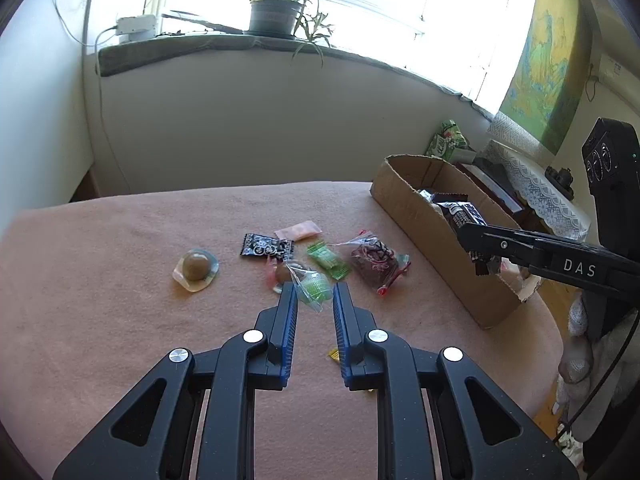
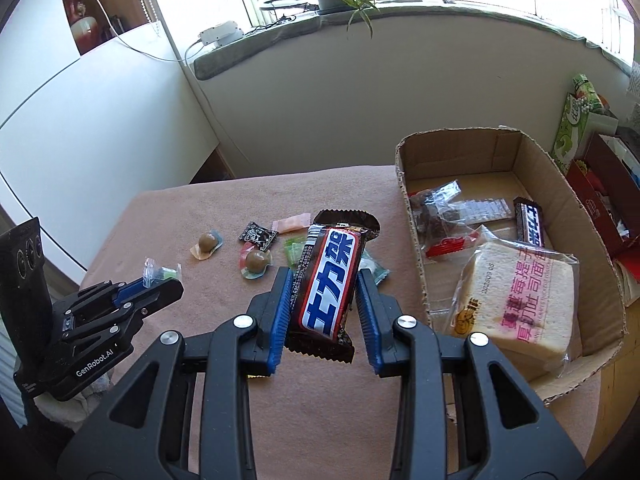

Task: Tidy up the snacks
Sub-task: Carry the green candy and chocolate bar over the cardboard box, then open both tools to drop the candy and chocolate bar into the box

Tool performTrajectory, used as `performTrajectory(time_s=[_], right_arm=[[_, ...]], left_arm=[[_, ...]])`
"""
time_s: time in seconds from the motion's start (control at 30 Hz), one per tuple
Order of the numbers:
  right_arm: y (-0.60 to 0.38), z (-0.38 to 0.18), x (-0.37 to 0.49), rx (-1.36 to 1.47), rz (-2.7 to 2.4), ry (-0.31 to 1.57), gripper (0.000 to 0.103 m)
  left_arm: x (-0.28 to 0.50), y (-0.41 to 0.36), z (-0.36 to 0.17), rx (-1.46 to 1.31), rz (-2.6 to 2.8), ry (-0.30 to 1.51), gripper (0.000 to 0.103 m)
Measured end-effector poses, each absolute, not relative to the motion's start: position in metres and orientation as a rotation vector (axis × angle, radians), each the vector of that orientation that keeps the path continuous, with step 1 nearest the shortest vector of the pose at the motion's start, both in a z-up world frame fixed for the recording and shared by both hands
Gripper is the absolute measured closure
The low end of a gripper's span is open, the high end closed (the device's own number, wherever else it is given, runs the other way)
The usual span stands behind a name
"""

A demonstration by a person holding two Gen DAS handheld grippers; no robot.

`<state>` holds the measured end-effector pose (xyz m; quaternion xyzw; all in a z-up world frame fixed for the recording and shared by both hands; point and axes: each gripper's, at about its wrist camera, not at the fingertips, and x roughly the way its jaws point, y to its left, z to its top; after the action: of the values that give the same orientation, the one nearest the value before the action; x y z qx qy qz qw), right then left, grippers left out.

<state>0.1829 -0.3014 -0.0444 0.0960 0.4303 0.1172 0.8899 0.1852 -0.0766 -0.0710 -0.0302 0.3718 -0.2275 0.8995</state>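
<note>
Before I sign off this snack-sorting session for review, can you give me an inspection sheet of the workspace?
Surface: pink blanket covering the table.
Job's things: cardboard box holds a bread pack, a chocolate bar and clear-wrapped snacks; loose candies lie on the blanket.
Clutter: green packet and red box beyond the cardboard box.
Grippers: left claw is shut on a green candy; right claw is shut on a Snickers bar.
Cables: white cable runs to an adapter on the windowsill.
Surroundings: potted plant on the windowsill, landscape painting.
</note>
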Motion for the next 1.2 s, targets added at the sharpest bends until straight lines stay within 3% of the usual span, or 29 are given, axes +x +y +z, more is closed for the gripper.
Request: performTrajectory(time_s=[0.73,1.2], right_arm=[[-0.410,-0.047,0.245,0.233,0.070,0.885,0.070],[-0.431,-0.063,0.276,0.239,0.041,0.910,0.070]], left_arm=[[0.208,-0.211,-0.054,0.011,-0.678,0.759,0.087],[0.217,-0.254,-0.059,0.022,-0.741,0.790,0.087]])
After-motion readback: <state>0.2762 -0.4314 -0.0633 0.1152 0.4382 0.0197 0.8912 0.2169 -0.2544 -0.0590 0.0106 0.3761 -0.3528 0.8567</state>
